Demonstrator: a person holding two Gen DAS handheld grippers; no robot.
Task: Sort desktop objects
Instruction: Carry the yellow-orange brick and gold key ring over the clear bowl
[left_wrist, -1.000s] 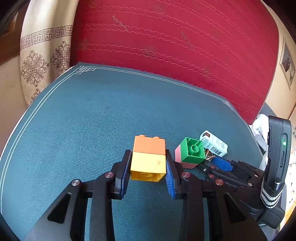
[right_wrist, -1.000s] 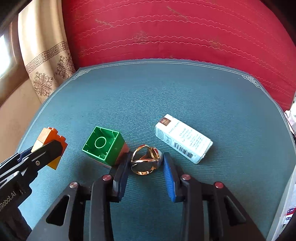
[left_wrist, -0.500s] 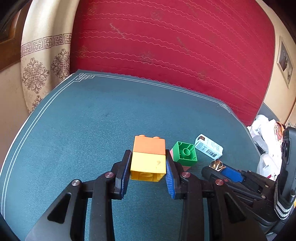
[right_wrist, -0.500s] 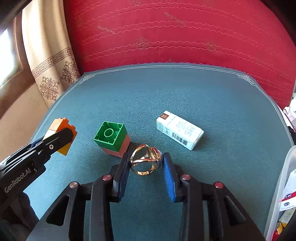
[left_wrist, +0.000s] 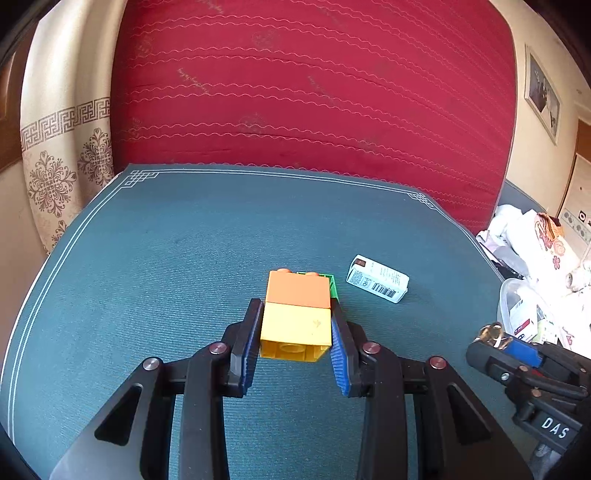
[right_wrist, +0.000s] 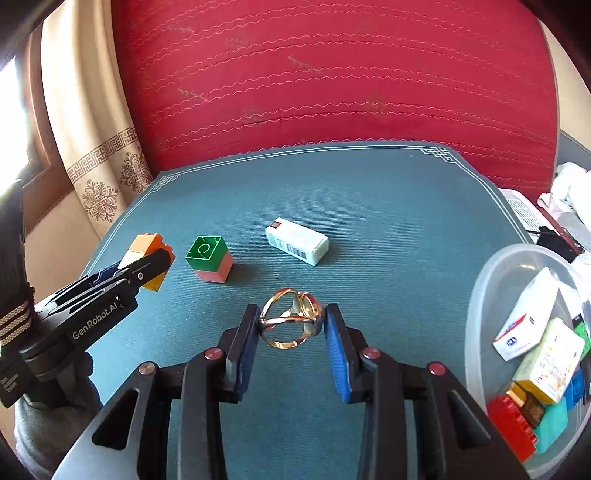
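Observation:
My left gripper (left_wrist: 295, 339) is shut on a stack of an orange and a yellow brick (left_wrist: 297, 314), lifted off the teal mat (left_wrist: 166, 258); in the right wrist view that gripper (right_wrist: 144, 271) shows at the left. My right gripper (right_wrist: 291, 328) is shut on a gold wire clip (right_wrist: 291, 321), held above the mat; in the left wrist view it (left_wrist: 493, 338) is at the far right. A green-on-pink brick stack (right_wrist: 210, 258) and a white carton (right_wrist: 297, 245) lie on the mat. The orange brick hides most of the green stack (left_wrist: 334, 286) in the left wrist view.
A clear plastic tub (right_wrist: 491, 280) at the right holds several small boxes and bricks. A red cushion (right_wrist: 332, 74) rises behind the mat, with a patterned curtain (right_wrist: 96, 155) to its left. Crumpled cloth and clutter (left_wrist: 535, 236) lie past the mat's right edge.
Both grippers have lifted and drawn back with their loads. The right one swung rightward, and the plastic tub has come into its view. The green stack has slid behind the orange brick.

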